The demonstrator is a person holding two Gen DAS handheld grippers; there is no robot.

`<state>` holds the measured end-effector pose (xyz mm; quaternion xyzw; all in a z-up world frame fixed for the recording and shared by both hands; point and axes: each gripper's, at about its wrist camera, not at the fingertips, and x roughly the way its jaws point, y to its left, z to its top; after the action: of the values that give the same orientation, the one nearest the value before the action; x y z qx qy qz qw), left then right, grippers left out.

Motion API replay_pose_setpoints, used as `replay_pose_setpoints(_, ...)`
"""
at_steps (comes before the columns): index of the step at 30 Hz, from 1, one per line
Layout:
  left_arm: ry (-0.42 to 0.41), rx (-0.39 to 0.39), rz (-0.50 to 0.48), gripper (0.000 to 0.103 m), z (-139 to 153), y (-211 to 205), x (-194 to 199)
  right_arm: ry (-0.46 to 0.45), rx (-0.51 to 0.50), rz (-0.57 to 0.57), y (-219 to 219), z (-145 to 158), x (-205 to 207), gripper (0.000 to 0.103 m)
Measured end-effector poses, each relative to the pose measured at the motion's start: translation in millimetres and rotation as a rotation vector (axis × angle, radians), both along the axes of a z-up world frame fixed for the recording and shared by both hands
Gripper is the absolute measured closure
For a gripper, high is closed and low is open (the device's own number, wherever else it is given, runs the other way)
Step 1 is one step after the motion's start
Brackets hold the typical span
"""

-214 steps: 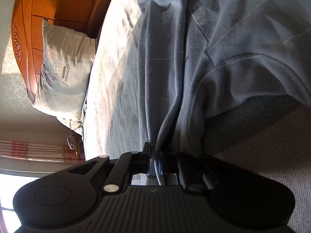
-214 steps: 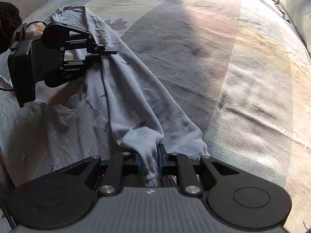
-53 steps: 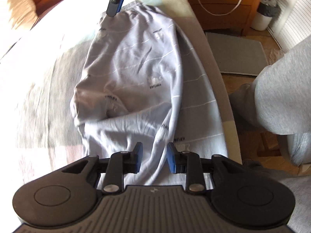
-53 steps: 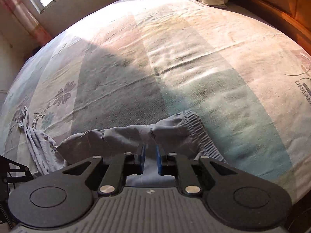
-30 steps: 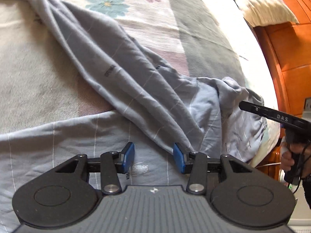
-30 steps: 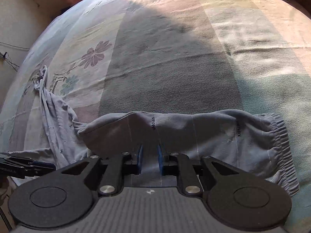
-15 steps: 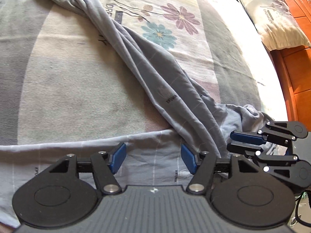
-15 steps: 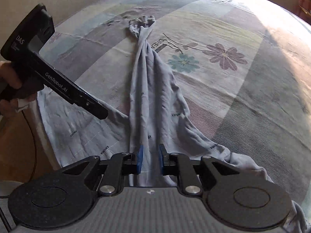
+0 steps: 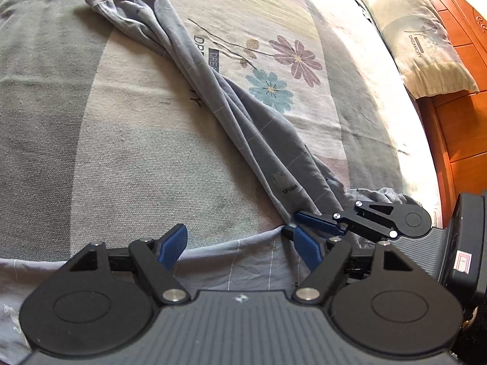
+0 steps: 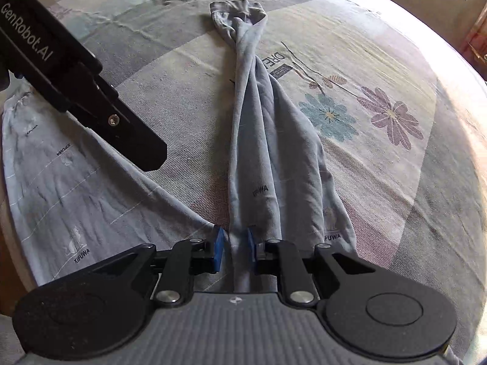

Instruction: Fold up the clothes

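Grey-blue trousers (image 9: 243, 121) lie on the bed; one leg is bunched into a long twisted strip that runs away to a cuff (image 10: 237, 12), the other lies flat to the left (image 10: 70, 188). My left gripper (image 9: 240, 246) is open just above the flat part of the cloth, with nothing between its pads. My right gripper (image 10: 233, 248) has its blue pads around the near end of the twisted leg, with a small gap on the left pad. It also shows in the left wrist view (image 9: 304, 222), at the crotch of the trousers.
The bedspread (image 9: 91, 152) has grey stripes and printed flowers (image 10: 389, 115). A pillow (image 9: 426, 39) lies against the orange wooden headboard (image 9: 462, 115) at the right. The left gripper's body (image 10: 70, 82) crosses the upper left of the right wrist view.
My left gripper has opened wider and come closer to the right gripper. The right gripper has moved toward the crotch end, and the twisted leg now runs straight away from it.
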<state>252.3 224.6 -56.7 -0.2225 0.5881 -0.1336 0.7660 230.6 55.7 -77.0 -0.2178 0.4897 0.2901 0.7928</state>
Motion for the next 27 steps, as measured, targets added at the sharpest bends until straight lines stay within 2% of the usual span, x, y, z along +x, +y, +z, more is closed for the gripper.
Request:
replay_pose_setpoints(4, -0.002, -0.058, 0.005, 0.026, 0.1, 6.2, 5.4, 0.018, -0.015, -0.050, 4.6, -1.6, 3.0, 0.081)
replay_pose_setpoints(8, -0.020, -0.082, -0.016, 0.026, 1.0, 6.1, 12.0, 0.034, 0.040, -0.116, 3.0, 1.6, 10.3, 0.081)
replay_pose_setpoints(13, -0.009, -0.127, -0.017, 0.026, -2.6, 5.2, 19.5, 0.010, -0.016, -0.102, 16.4, -6.0, 15.3, 0.082)
replay_pose_setpoints(15, -0.001, -0.161, -0.003, 0.025, -6.0, 5.0, 21.6, 0.006, -0.017, -0.083, 17.8, -2.9, 13.1, 0.101)
replay_pose_setpoints(21, 0.027, -0.275, 0.055, 0.025, -19.0, 2.4, 25.1, 0.015, 0.071, -0.082, 9.9, 25.7, 5.5, 0.101)
replay_pose_setpoints(27, 0.053, -0.348, 0.083, 0.025, -40.6, -12.0, 28.0, 0.105, 0.191, -0.083, 5.7, 35.9, 1.1, 0.101)
